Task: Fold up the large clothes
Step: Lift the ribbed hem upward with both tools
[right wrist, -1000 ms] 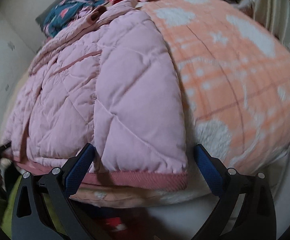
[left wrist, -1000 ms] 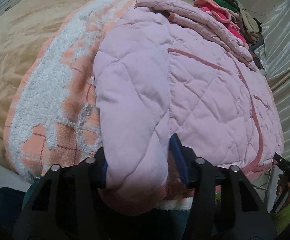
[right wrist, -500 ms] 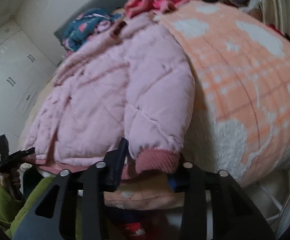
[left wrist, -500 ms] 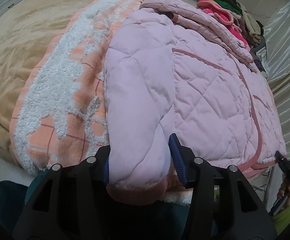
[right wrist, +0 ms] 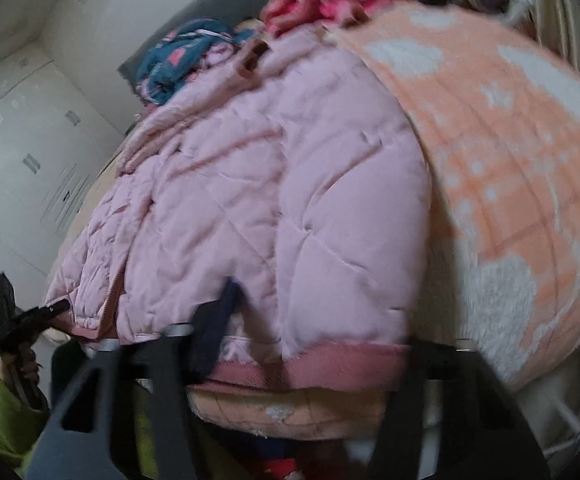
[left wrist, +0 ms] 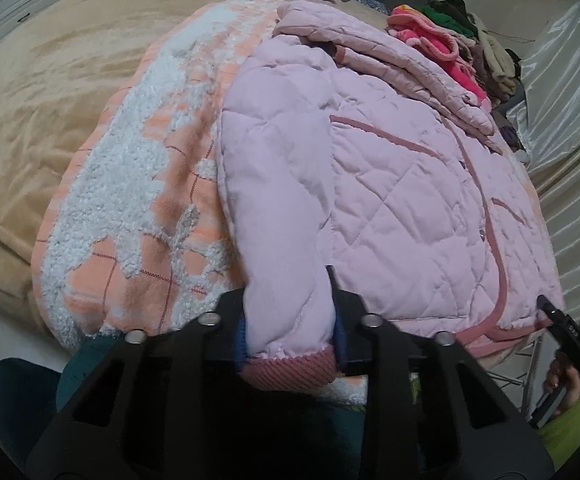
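The left gripper [left wrist: 290, 336] is closing on the end of one sleeve [left wrist: 286, 240] of the pink quilted jacket [left wrist: 417, 208], its blue pads pressing the padding just above the ribbed cuff [left wrist: 290, 372], which bulges out below the jaws. The right gripper [right wrist: 313, 344] is closing too, on the other sleeve [right wrist: 341, 240] near its pink cuff band; that view is smeared, so the dark pad on one side shows against the fabric while the far finger is hard to make out, though the sleeve end plainly sits between them. The jacket lies front up and spread on an orange-and-white fleece blanket [left wrist: 130, 208] over a tan bedspread [left wrist: 50, 92], with a heap of other clothes [left wrist: 449, 36] beyond its collar. By its look it is light, puffy and limp: the filling will squash under the pads and spring back, and the smooth shell may slide, so the firmer ribbed cuffs and hem band seem the safest holds. Lifted by the cuffs alone, the body would likely sag and drag across the fleece
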Demonstrator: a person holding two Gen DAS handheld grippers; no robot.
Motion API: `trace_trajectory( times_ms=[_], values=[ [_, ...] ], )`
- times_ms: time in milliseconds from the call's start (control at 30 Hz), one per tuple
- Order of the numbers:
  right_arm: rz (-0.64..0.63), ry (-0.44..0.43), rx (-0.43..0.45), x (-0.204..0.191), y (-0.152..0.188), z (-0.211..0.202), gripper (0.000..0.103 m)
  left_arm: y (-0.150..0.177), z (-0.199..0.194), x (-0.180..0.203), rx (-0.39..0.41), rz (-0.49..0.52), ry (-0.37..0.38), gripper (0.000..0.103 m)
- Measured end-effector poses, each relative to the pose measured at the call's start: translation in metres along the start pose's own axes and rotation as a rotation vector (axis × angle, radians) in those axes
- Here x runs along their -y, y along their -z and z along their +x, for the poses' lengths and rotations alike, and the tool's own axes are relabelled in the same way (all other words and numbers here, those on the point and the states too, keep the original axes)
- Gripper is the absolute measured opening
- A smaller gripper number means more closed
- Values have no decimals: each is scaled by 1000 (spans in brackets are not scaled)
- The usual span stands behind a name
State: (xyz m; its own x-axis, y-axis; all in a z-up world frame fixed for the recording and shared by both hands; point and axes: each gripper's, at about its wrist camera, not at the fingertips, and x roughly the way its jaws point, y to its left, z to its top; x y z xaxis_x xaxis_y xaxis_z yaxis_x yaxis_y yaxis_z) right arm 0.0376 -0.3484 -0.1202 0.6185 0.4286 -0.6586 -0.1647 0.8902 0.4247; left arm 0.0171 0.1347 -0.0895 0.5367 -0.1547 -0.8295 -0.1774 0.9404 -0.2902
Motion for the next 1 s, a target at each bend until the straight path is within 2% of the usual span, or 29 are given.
trace_trajectory(
  times_ms=[67, 167, 333, 733, 1000],
  values=[
    [-9, -12, 40, -4, -9, -7, 23, -1, -6, 4, 12, 14, -5, 11],
    [-19, -49, 125, -12, -24, -28, 19, -7, -18, 11, 48, 28, -14, 10],
    [-39, -55, 197, -24, -42, -44, 16, -16, -40, 24, 117, 55, -28, 9],
    [-22, -89, 258, -32, -71, -59, 16, -43, -70, 30, 206, 29, 8, 10],
    [-29, -95, 285, -38, -91, -63, 15, -66, -84, 48, 256, 56, -4, 10]
  ],
)
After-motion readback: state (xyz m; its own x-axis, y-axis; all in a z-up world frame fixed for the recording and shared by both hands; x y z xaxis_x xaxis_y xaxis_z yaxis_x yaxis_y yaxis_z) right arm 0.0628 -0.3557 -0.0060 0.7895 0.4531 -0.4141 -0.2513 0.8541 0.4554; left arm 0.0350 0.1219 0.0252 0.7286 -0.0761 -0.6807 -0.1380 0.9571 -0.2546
